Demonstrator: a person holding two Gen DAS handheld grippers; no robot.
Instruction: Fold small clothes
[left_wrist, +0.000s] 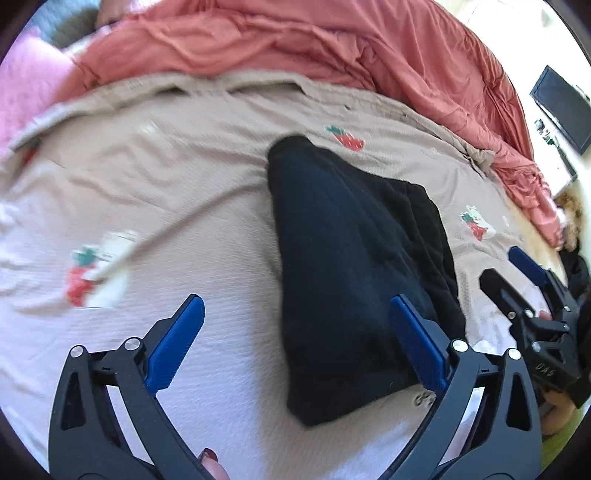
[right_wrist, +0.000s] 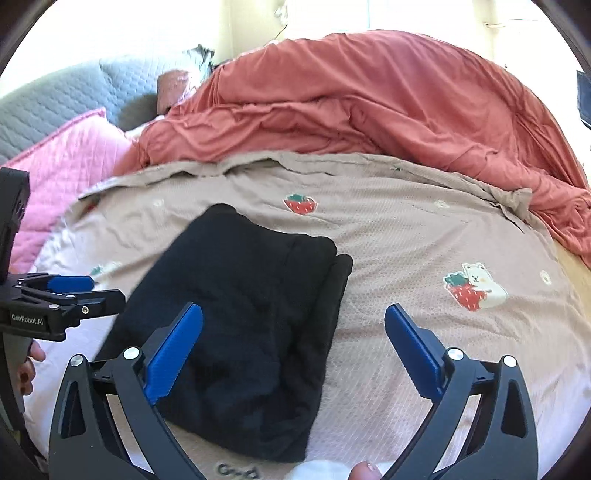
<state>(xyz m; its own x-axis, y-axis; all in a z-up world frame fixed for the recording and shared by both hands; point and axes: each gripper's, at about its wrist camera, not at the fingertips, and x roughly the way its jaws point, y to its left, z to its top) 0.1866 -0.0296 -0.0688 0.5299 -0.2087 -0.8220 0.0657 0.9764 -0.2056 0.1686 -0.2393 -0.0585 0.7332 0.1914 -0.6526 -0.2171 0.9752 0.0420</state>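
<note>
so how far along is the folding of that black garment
Done, apparently: the black garment lies folded in a compact stack on the beige strawberry-print blanket. In hand: nothing; the left gripper and right gripper are both open and empty, jaws having just opened. Left: perhaps only tidying or moving it; no other unfolded clothes are visible.

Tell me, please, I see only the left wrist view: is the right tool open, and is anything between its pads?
Observer: The right tool is open. Its pads clamp nothing, and the black garment lies loose on the bed cover.
Operator: The print near that tool is blurred for me. What is it?
Observer: A white bear hugging a strawberry.
Operator: Does my left tool show there?
Observer: Yes, the left tool is at the left edge, and its side reads GenRobot.AI.
</note>
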